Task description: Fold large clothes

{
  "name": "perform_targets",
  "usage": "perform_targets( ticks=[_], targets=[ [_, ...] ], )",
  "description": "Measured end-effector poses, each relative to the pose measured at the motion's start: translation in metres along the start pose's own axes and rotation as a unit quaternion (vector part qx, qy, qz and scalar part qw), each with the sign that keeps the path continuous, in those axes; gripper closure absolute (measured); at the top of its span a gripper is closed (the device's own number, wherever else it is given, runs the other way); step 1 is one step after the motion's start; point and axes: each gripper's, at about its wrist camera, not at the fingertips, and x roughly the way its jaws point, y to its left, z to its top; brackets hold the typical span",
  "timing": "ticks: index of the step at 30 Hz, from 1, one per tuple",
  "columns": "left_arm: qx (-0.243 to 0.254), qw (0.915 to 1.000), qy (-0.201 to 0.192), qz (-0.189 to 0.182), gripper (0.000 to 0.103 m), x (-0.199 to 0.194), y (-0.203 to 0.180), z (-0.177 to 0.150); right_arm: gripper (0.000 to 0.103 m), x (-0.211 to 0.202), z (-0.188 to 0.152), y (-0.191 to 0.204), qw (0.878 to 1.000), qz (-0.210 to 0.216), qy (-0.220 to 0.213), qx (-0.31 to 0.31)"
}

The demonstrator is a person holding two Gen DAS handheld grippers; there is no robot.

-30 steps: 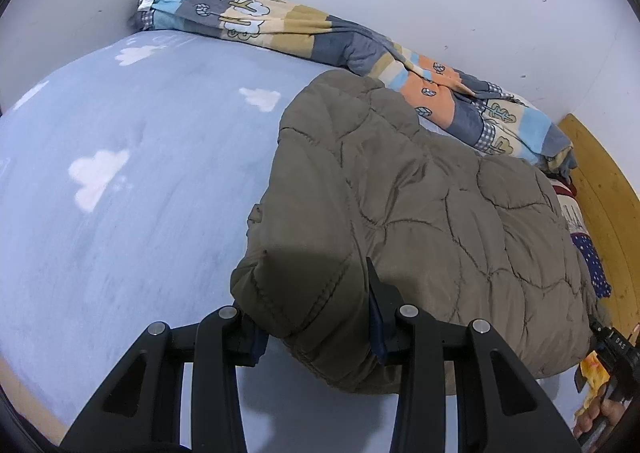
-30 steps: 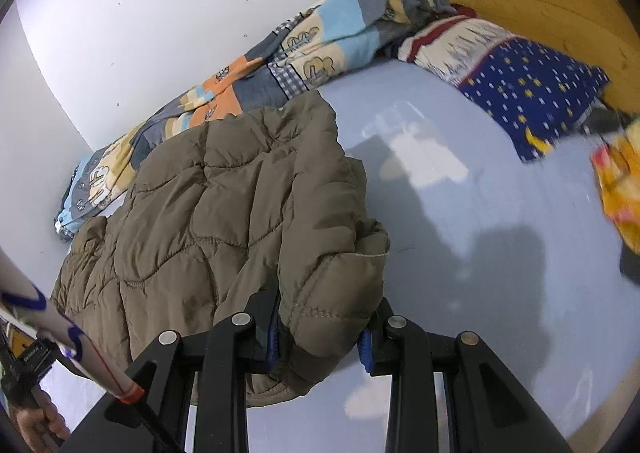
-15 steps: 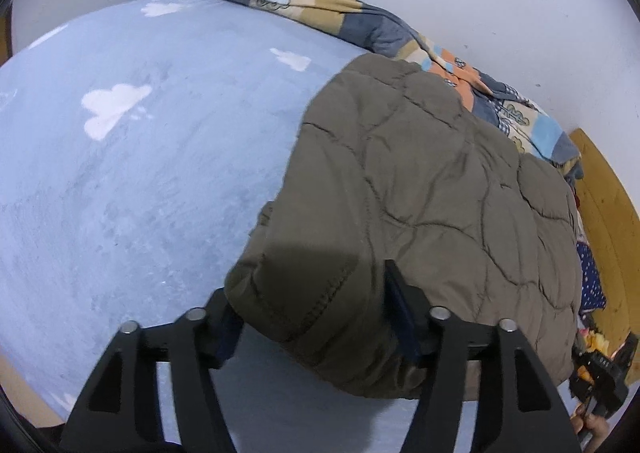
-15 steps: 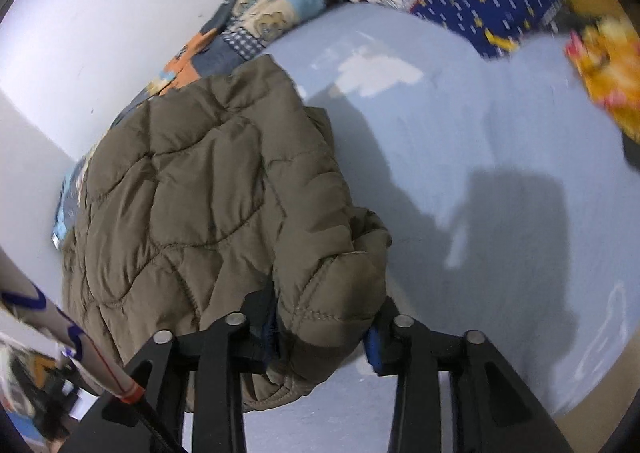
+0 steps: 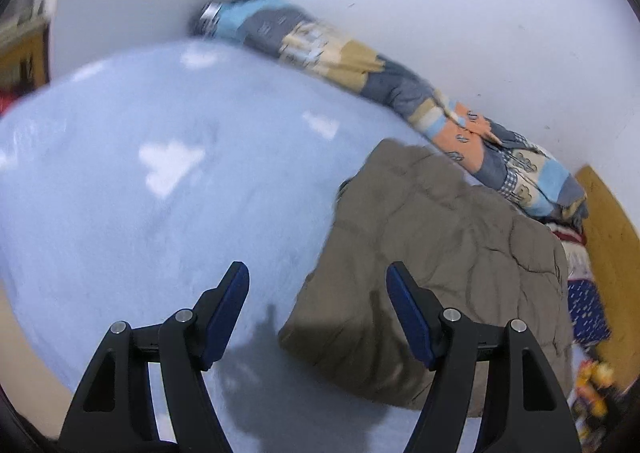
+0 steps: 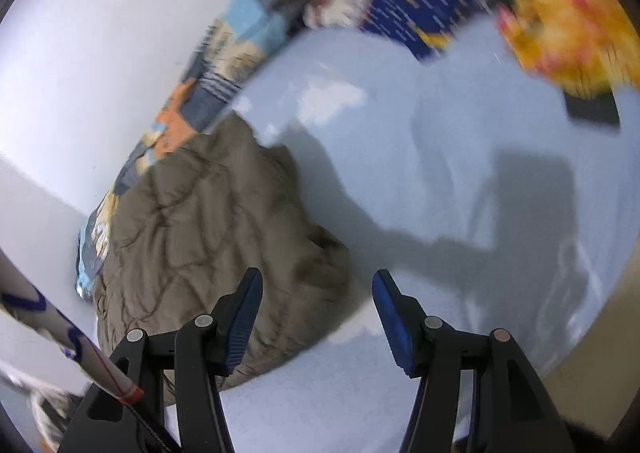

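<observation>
An olive quilted jacket (image 5: 448,261) lies folded on the light blue bed sheet (image 5: 168,213). My left gripper (image 5: 318,279) hovers over the jacket's near left corner, jaws opening, pads off the cloth; only sheet and the jacket's edge show between them. In the right wrist view the jacket (image 6: 208,237) lies at lower left. My right gripper (image 6: 316,285) hangs beside its near right corner, jaws opening, with bare sheet (image 6: 440,181) between them.
A patchwork blanket (image 5: 400,93) runs along the white wall behind the jacket. A dark blue starred cloth (image 6: 424,1) and a yellow and red item (image 6: 568,37) lie by the wooden headboard (image 5: 608,221). A striped sleeve (image 6: 60,333) crosses the lower left.
Both grippers let go of the jacket's near corners and their jaws spread. The left one drew off to the left, the right one to the right. The jacket stays folded on the bed.
</observation>
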Motion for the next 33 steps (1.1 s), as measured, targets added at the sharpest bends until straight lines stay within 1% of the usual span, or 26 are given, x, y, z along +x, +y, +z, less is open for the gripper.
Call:
perform_targets(
  ticks=[2,3,5,6,7,9,11,12,16,19,21,23,26,28,31,33],
  targets=[
    [0.048,0.9987,-0.013,-0.008,0.033,-0.005,-0.026,0.001,0.045,0.002,0.0,0.04,0.997,0.016,-0.006,-0.076],
    [0.064,0.9978,-0.016,-0.011,0.033,-0.006,-0.035,0.0,0.045,0.004,0.0,0.052,0.995,0.021,-0.006,-0.099],
    [0.115,0.9929,-0.019,-0.025,0.033,-0.005,-0.067,-0.001,0.045,0.015,-0.004,0.091,0.986,0.041,0.0,-0.161],
    [0.143,0.9889,-0.021,-0.032,0.033,-0.002,-0.084,-0.001,0.045,0.021,-0.005,0.104,0.983,0.049,0.004,-0.177],
    [0.158,0.9866,-0.022,-0.034,0.033,-0.002,-0.091,-0.001,0.045,0.029,-0.006,0.12,0.979,0.055,0.008,-0.198],
    [0.201,0.9786,-0.016,-0.041,0.033,0.01,-0.12,0.001,0.045,0.041,-0.004,0.143,0.973,0.059,0.009,-0.223],
    [0.223,0.9737,-0.001,-0.049,0.033,0.026,-0.138,0.003,0.045,0.058,0.0,0.167,0.966,0.061,0.009,-0.252],
    [0.229,0.9723,0.004,-0.048,0.033,0.034,-0.144,0.004,0.045,0.064,-0.001,0.17,0.964,0.06,0.008,-0.257],
    [0.248,0.9678,0.031,-0.031,0.033,0.077,-0.162,0.006,0.045,0.104,0.013,0.197,0.962,0.061,0.018,-0.267],
    [0.248,0.9673,0.05,-0.014,0.033,0.1,-0.164,0.006,0.045,0.14,0.019,0.211,0.957,0.042,0.044,-0.284],
    [0.24,0.9685,0.065,-0.005,0.033,0.116,-0.165,0.01,0.045,0.159,0.019,0.211,0.956,0.027,0.058,-0.286],
    [0.235,0.9691,0.075,-0.003,0.033,0.125,-0.164,0.014,0.045,0.18,0.018,0.213,0.954,0.009,0.077,-0.289],
    [0.236,0.9677,0.089,-0.002,0.032,0.135,-0.162,0.014,0.044,0.2,0.014,0.217,0.949,-0.017,0.089,-0.301],
    [0.238,0.9663,0.098,0.002,0.03,0.143,-0.162,0.013,0.044,0.208,0.013,0.217,0.948,-0.023,0.092,-0.305],
    [0.239,0.9658,0.099,0.009,0.029,0.148,-0.164,0.012,0.043,0.215,0.013,0.213,0.946,-0.026,0.096,-0.307],
    [0.237,0.9677,0.087,0.011,0.029,0.144,-0.166,0.011,0.043,0.215,0.014,0.212,0.947,-0.026,0.098,-0.305]
  ],
)
